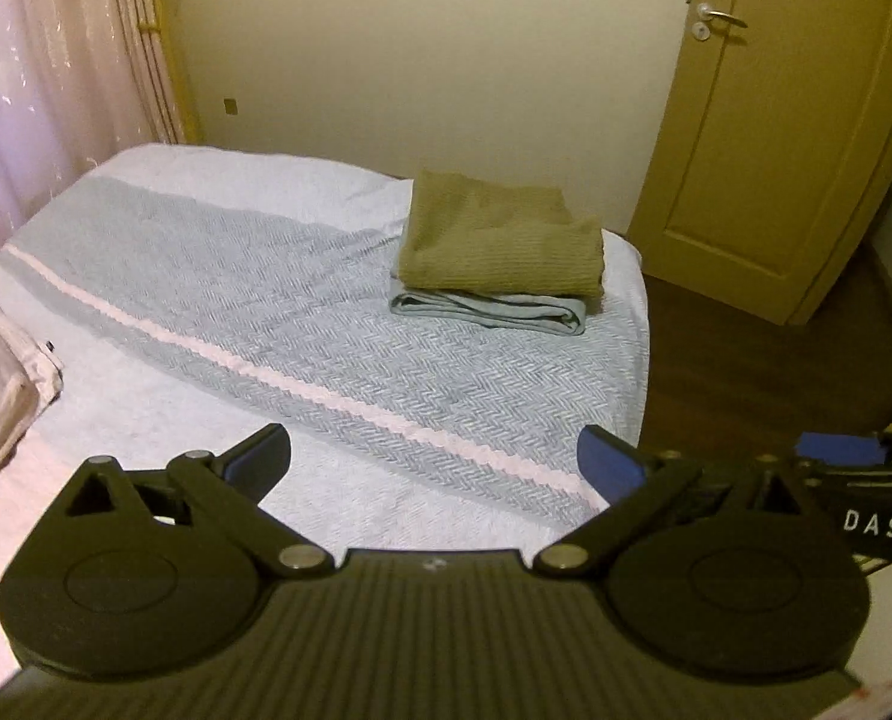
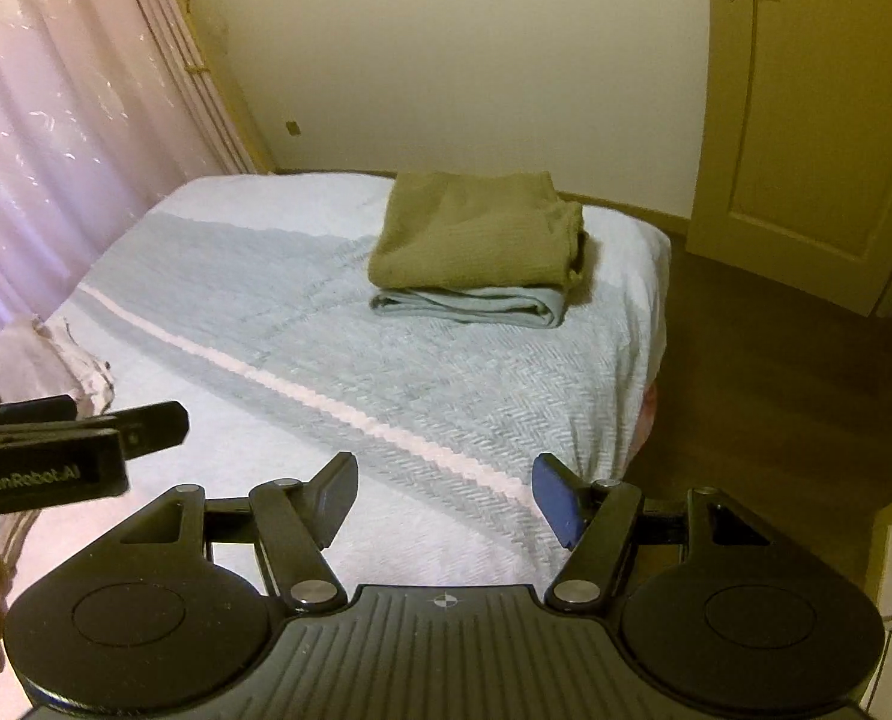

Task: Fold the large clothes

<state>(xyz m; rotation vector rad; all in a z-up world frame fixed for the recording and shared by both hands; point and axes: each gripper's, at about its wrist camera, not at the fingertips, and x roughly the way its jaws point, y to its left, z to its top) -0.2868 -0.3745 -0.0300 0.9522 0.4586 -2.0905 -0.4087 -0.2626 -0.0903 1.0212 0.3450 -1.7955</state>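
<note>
Your left gripper (image 1: 434, 456) and right gripper (image 2: 443, 495) both hang released, holding nothing. Ahead of the jaws, the olive knit (image 1: 500, 240) rests folded atop the pale blue cloth (image 1: 494, 309). That stack looks done; off your left jaws lies a pinkish garment (image 2: 56, 354), so reach there next.

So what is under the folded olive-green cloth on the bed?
A folded pale blue cloth lies directly under the olive-green cloth, its layered edges showing. Its covered top is hidden. Both grippers are open and empty.

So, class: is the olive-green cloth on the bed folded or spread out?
Folded. The olive-green cloth sits as a compact layered rectangle on a folded pale blue cloth.
</note>
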